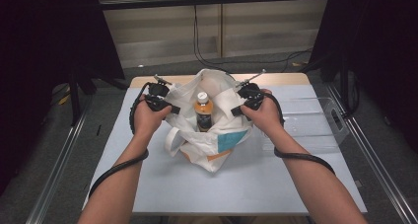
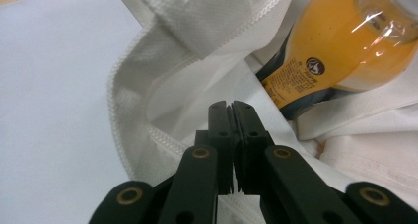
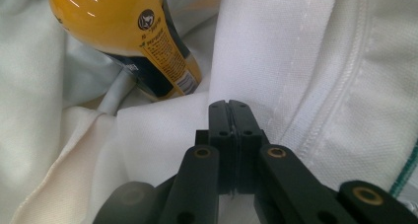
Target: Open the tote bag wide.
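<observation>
A white cloth tote bag (image 1: 217, 145) with a teal and orange print stands open in the middle of the table. Upright inside it is a bottle (image 1: 203, 110) of orange drink with a white cap and a dark label. My left gripper (image 1: 165, 107) is at the bag's left rim, my right gripper (image 1: 240, 108) at its right rim. In the left gripper view, the left gripper (image 2: 229, 105) has its jaws pressed together on the bag's fabric (image 2: 197, 86), the bottle (image 2: 340, 51) just beyond. The right gripper (image 3: 229, 104) is likewise shut on white cloth (image 3: 296, 61) beside the bottle (image 3: 128, 41).
A clear plastic bin (image 1: 315, 120) sits on the table's right side, close to my right hand. The pale table top (image 1: 246, 184) has bare room in front of the bag. Metal rails run along both sides, and cables hang behind the far edge.
</observation>
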Tool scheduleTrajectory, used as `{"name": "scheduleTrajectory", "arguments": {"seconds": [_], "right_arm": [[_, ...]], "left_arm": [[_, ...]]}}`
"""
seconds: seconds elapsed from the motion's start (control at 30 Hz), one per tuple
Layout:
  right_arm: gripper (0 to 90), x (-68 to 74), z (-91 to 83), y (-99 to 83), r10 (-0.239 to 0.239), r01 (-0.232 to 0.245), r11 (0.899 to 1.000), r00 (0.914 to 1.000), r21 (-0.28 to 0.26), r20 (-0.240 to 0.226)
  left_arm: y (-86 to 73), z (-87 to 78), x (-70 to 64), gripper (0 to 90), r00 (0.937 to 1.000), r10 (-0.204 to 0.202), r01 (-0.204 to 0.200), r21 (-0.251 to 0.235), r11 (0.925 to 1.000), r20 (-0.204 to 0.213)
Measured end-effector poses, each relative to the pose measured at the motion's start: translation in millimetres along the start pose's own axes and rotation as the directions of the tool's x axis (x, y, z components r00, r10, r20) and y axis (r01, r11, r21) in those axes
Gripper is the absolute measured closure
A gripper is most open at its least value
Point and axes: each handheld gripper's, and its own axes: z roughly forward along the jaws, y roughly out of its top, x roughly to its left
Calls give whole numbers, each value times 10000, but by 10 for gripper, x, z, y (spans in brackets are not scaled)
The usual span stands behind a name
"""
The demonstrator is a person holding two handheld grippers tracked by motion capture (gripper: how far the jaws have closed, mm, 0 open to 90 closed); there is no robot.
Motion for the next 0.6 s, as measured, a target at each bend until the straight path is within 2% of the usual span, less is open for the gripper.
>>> {"name": "scheduleTrajectory", "arguments": {"seconds": [0.17,0.2,0.23,0.37,0.43,0.6], "right_arm": [[900,-20,10,-30,139,-139,9999,9999,73,30],[900,-24,13,-38,153,-153,9999,9999,73,41],[900,-32,22,-47,127,-127,9999,9999,31,36],[900,-52,49,-75,329,-332,9993,9993,177,201],[900,-56,61,-83,275,-278,9995,9994,132,188],[900,-65,80,-100,293,-297,9994,9994,186,181]], "left_arm": [[-48,23,9,882,9999,-77,77,23,10000,-153],[-62,36,14,882,9997,-193,192,-53,9998,-169],[-76,37,34,882,9998,-101,102,100,9999,-145],[-113,76,50,885,9991,-397,397,-35,9992,-136],[-123,73,67,885,9997,-201,203,139,9997,-130],[-152,98,75,885,9994,-313,314,145,9994,-123]]}}
